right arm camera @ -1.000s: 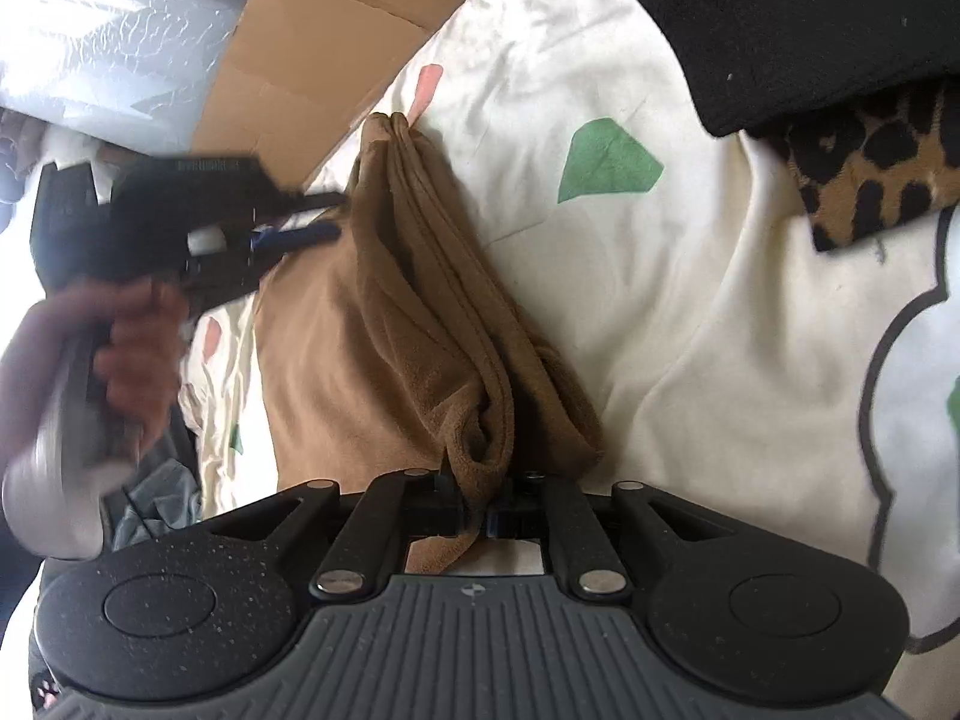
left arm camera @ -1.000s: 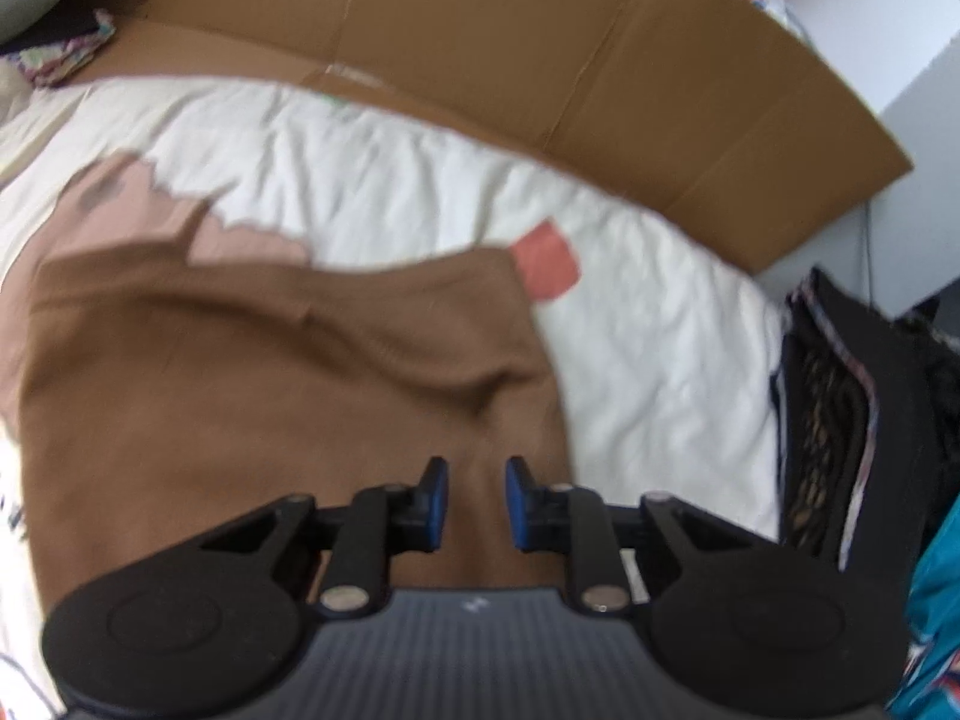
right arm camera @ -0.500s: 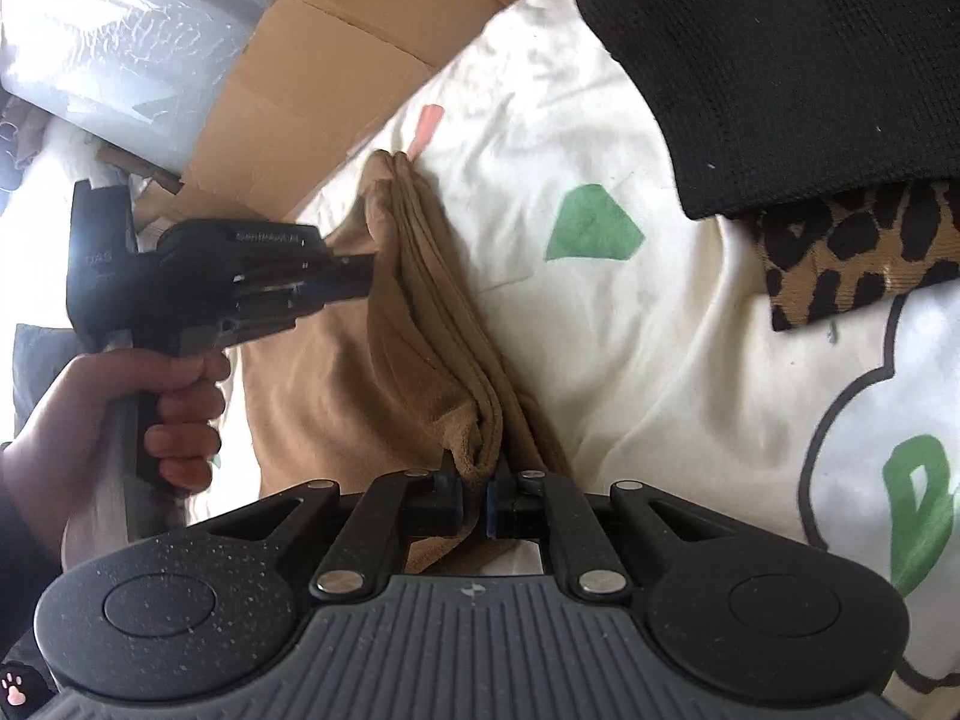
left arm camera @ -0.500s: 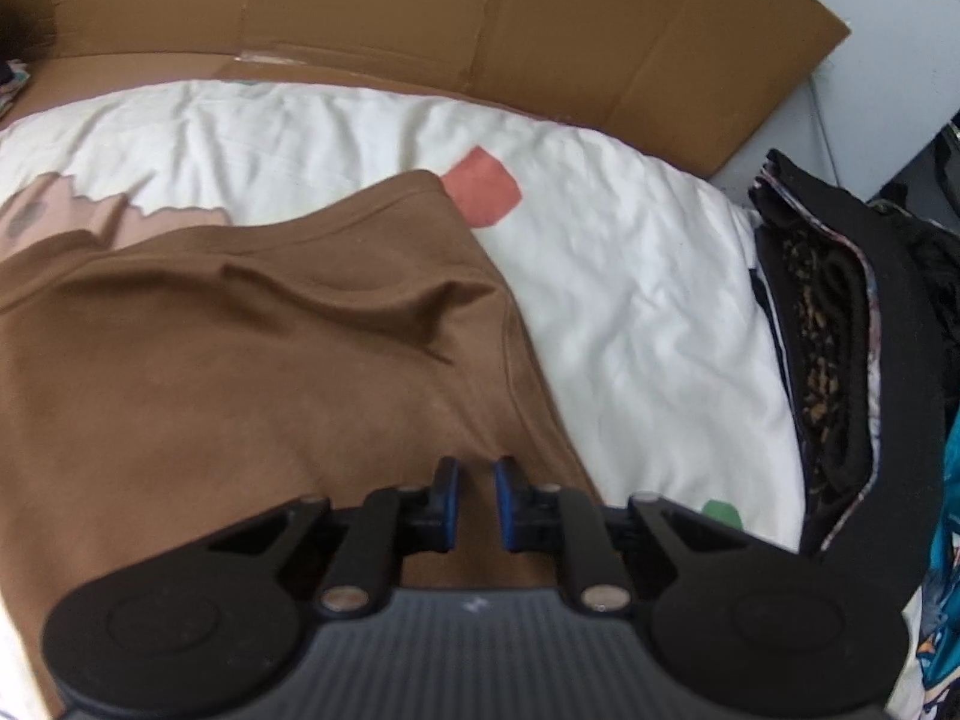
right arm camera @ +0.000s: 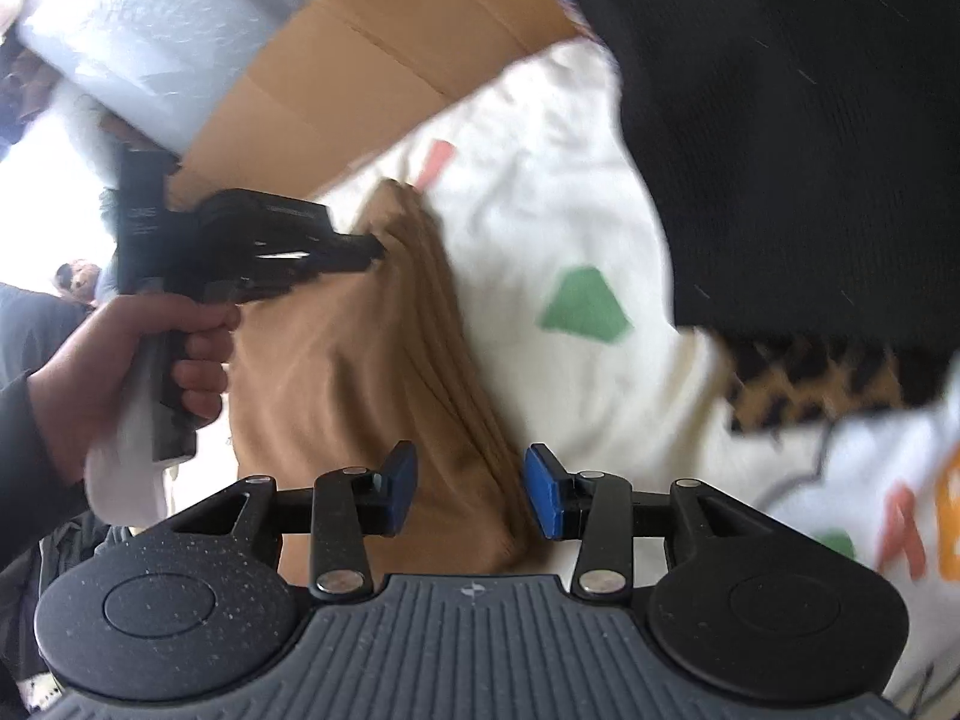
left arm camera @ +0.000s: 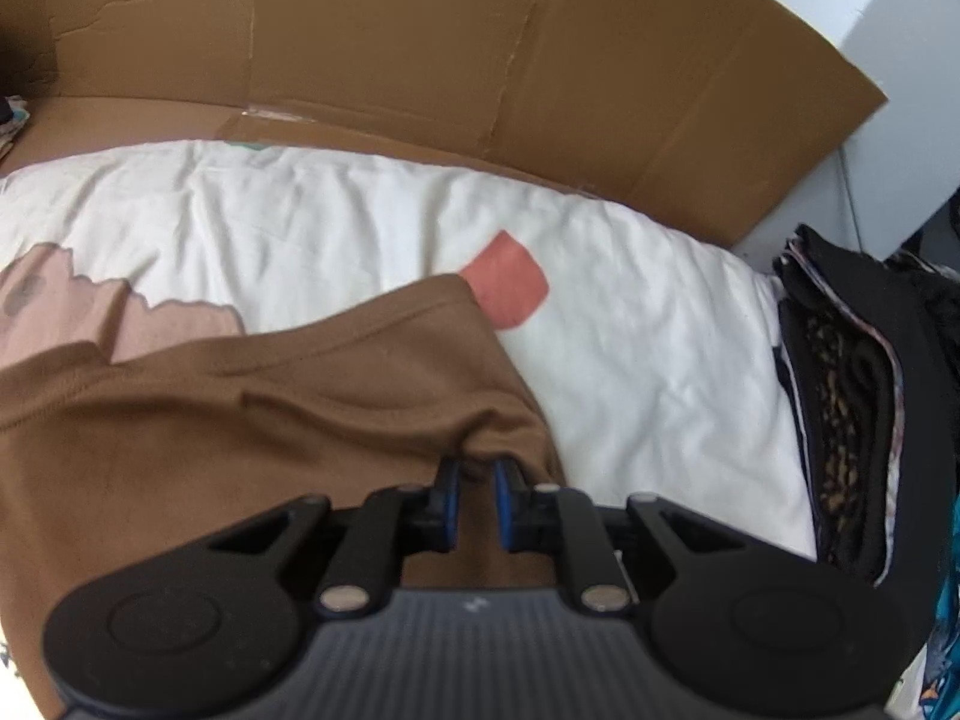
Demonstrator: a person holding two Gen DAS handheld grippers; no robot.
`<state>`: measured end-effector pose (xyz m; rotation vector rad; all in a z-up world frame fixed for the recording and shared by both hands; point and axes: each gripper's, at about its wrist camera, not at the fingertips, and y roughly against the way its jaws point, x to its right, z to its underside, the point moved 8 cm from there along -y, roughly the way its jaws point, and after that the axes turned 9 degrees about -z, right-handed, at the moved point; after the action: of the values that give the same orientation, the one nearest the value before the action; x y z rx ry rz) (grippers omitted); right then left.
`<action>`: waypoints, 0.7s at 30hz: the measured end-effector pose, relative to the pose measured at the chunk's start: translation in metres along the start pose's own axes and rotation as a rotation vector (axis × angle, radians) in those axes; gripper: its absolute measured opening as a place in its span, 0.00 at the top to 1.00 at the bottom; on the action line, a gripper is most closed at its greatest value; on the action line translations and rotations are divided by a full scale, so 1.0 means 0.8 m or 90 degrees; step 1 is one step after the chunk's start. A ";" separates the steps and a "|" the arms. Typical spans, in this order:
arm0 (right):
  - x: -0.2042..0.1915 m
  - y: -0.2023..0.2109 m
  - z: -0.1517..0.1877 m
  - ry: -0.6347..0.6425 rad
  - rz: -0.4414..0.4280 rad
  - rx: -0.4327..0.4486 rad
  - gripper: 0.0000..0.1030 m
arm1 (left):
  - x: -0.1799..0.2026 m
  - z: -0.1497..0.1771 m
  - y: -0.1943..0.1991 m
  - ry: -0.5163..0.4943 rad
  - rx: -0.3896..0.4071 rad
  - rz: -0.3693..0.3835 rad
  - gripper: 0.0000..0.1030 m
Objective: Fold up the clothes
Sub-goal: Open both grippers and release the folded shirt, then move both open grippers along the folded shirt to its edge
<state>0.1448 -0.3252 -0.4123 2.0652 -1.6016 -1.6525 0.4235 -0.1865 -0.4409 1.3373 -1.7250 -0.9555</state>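
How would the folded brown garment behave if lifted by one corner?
The brown garment would probably sag: it bunches at the left tongs. Its layers might slide apart, since the right tongs are open. It looks light.

A lived-in bedroom at home, doubling as a spot for sorting laundry.

A white printed bedsheet [left arm camera: 630, 354] with coloured shapes is covering a soft, rumpled bed, flattened cardboard [left arm camera: 480, 54] is leaning along its far edge, and a stack of folded clothes [left arm camera: 858, 420], black and leopard-print, is sitting at one side. A brown garment [right arm camera: 360, 372] is lying on the sheet, and a bulky clear plastic bag [right arm camera: 150, 42] is crowding the background beyond the cardboard.
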 end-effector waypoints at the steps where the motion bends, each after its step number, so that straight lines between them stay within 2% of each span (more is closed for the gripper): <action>1: -0.004 -0.007 -0.003 0.011 0.002 -0.004 0.59 | 0.000 -0.003 -0.002 -0.005 0.002 0.001 0.88; 9: -0.006 -0.064 -0.014 0.041 0.049 -0.062 0.59 | 0.010 -0.006 -0.030 -0.022 -0.021 -0.003 0.91; 12: 0.005 -0.068 -0.011 0.036 0.068 -0.073 0.63 | 0.012 -0.010 -0.034 -0.046 -0.017 -0.010 0.91; 17: 0.013 -0.057 -0.002 0.031 0.075 -0.074 0.66 | -0.001 -0.031 -0.025 -0.034 -0.035 0.011 0.91; 18: 0.014 -0.054 0.000 0.028 0.075 -0.075 0.66 | -0.005 -0.035 -0.018 -0.032 -0.032 0.016 0.89; 20: 0.017 -0.050 0.003 0.017 0.073 -0.077 0.66 | -0.014 -0.043 -0.003 -0.028 -0.024 0.026 0.68; 21: 0.017 -0.048 0.003 0.014 0.071 -0.077 0.65 | -0.021 -0.046 0.007 -0.026 -0.018 0.025 0.66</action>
<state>0.1670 -0.3158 -0.4457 1.8935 -1.5388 -1.6409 0.4571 -0.1736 -0.4214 1.2686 -1.7554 -0.9881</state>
